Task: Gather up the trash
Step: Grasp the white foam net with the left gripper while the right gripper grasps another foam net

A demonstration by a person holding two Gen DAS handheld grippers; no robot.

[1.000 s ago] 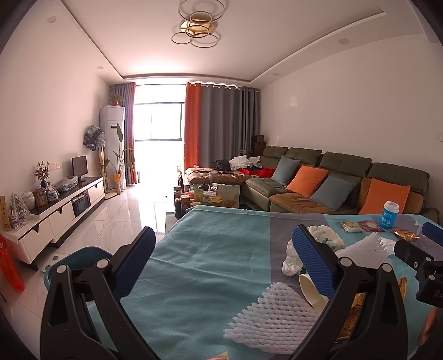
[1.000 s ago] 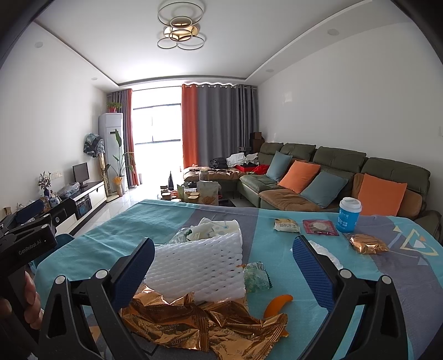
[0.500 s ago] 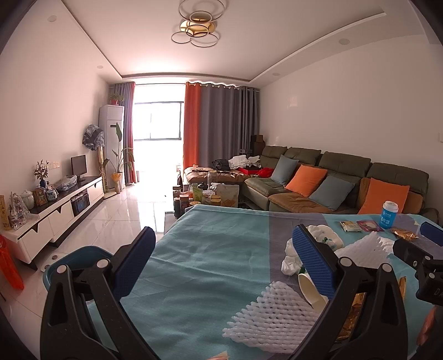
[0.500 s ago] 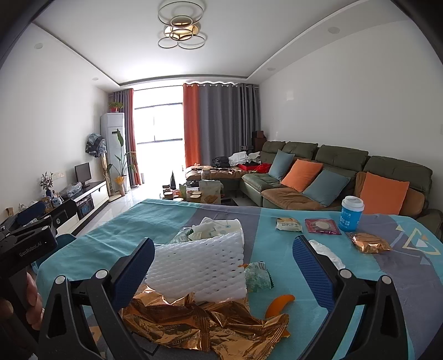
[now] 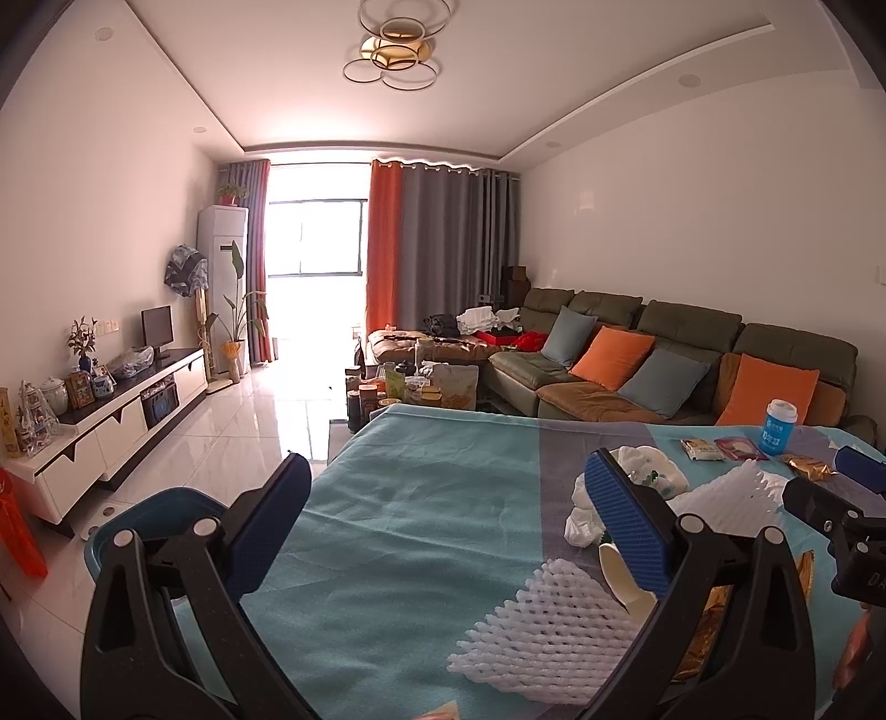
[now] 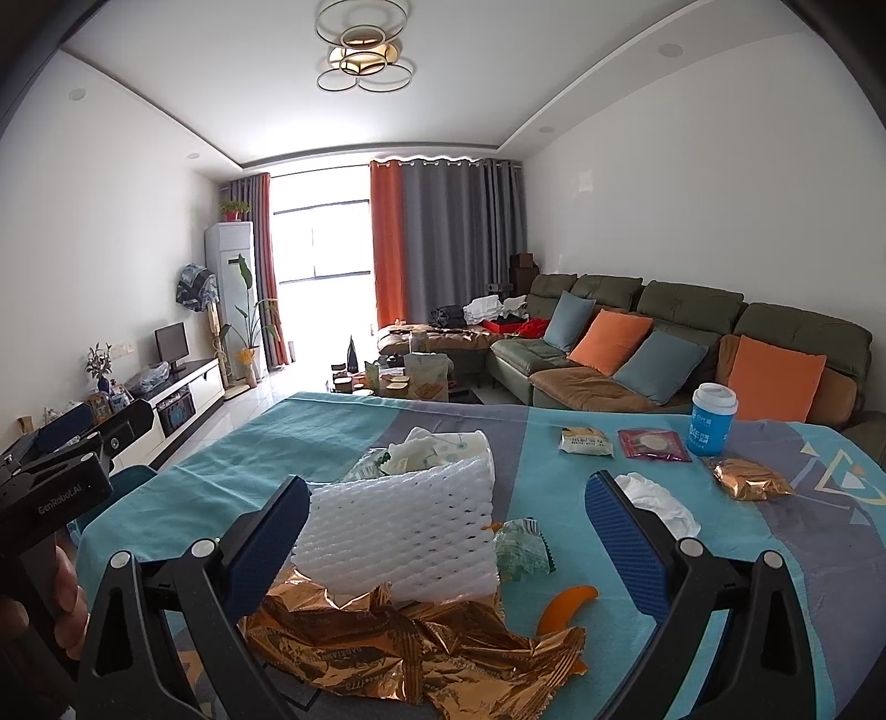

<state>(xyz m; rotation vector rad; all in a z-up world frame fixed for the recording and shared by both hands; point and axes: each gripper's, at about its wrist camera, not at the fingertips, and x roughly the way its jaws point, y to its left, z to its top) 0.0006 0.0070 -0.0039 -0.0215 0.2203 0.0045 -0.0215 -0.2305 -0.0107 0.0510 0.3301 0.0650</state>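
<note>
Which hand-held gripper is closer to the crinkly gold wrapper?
Right. The right hand-held gripper hangs open right above the crinkly gold wrapper. The left hand-held gripper, also open, is off to the wrapper's left, over bare cloth beside a white foam net.

A lived-in home living room: long green sectional sofa (image 6: 692,332) with orange and blue-grey cushions, orange and grey curtains (image 6: 437,238) at a bright window, low white TV cabinet (image 5: 122,410) bearing a small screen and ornaments, floor-standing air conditioner (image 5: 221,277), ring-shaped ceiling light (image 6: 362,52), glossy tiled floor (image 5: 249,421).
</note>
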